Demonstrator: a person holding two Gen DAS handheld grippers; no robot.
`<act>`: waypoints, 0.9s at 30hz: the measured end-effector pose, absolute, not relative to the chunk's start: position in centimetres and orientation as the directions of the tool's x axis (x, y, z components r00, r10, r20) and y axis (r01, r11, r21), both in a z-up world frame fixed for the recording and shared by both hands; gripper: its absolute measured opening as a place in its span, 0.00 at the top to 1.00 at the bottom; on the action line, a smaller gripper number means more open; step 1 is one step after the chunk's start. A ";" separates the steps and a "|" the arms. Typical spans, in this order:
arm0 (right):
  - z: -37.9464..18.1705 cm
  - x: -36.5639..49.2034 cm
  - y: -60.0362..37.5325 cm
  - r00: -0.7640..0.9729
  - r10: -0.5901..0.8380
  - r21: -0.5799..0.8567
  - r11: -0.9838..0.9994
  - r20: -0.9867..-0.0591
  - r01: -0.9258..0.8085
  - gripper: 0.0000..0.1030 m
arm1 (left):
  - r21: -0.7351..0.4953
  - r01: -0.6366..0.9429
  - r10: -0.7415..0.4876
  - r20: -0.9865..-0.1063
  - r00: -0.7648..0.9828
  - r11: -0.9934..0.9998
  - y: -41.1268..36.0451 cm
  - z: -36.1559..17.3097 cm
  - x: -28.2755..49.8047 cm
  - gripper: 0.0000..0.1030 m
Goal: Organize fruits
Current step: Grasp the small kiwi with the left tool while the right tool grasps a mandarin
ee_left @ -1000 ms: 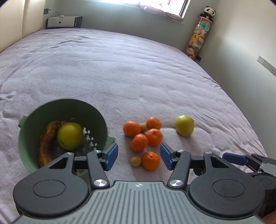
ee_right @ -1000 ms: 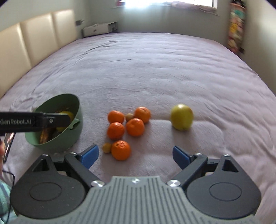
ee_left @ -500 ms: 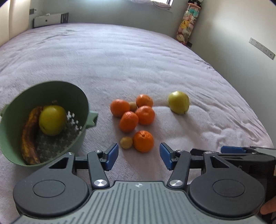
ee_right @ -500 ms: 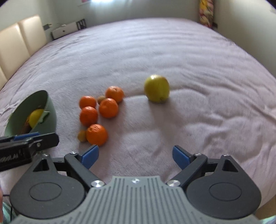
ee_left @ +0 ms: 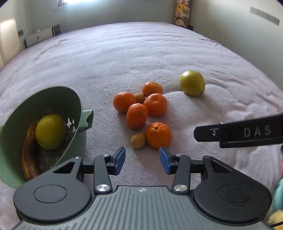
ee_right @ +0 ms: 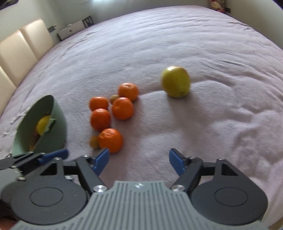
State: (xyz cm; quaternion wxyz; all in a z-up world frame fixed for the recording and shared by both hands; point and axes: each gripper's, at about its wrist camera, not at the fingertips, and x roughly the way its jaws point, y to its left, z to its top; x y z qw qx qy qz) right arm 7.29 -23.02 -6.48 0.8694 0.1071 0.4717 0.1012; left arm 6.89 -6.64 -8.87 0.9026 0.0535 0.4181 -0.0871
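Hovering both grippers over the bed (ee_left: 123,53), fingers apart and empty, I judged the nearest mandarin (ee_left: 158,135) the left gripper (ee_left: 142,160)'s best pick: straddle it squarely, clear of the small brown fruit (ee_left: 137,140) touching it. The right gripper (ee_right: 138,161) faced the apple (ee_right: 175,81). The green colander (ee_left: 53,99) held a yellow fruit (ee_left: 50,131) and a browned banana (ee_left: 28,155).

You see a wide bed (ee_left: 141,58) covered in a wrinkled lilac spread, filling most of both views. At its far side a low white unit (ee_left: 39,36) stands against the wall, with a padded cream headboard (ee_right: 19,51) along the left edge. In the far right corner, a column of stacked plush toys (ee_left: 182,14) hangs by the wall.
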 end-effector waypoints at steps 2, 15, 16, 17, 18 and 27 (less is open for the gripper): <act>-6.6 7.6 -22.5 0.536 0.307 0.305 0.948 -0.786 -0.096 0.39 | 0.071 0.215 -0.088 -0.757 0.647 0.974 -7.1 -9.3 7.1 0.57; -8.7 10.2 -20.7 0.499 0.404 0.400 0.908 -0.766 -0.120 0.56 | 0.179 0.249 -0.035 -0.743 0.669 0.952 -7.4 -11.9 8.6 0.64; -8.9 10.5 -20.7 0.494 0.410 0.410 0.905 -0.767 -0.115 0.56 | 0.176 0.251 -0.039 -0.744 0.667 0.952 -7.4 -12.0 8.7 0.64; -9.1 10.7 -20.7 0.489 0.416 0.419 0.901 -0.767 -0.110 0.56 | 0.170 0.254 -0.045 -0.744 0.666 0.952 -7.3 -12.1 8.9 0.64; -9.4 10.8 -20.7 0.485 0.421 0.427 0.898 -0.767 -0.106 0.56 | 0.166 0.256 -0.049 -0.746 0.664 0.952 -7.3 -12.1 9.0 0.64; -11.0 11.8 -20.0 0.454 0.439 0.446 0.890 -0.775 -0.098 0.56 | 0.165 0.279 -0.070 -0.736 0.673 0.946 -7.7 -12.6 9.4 0.64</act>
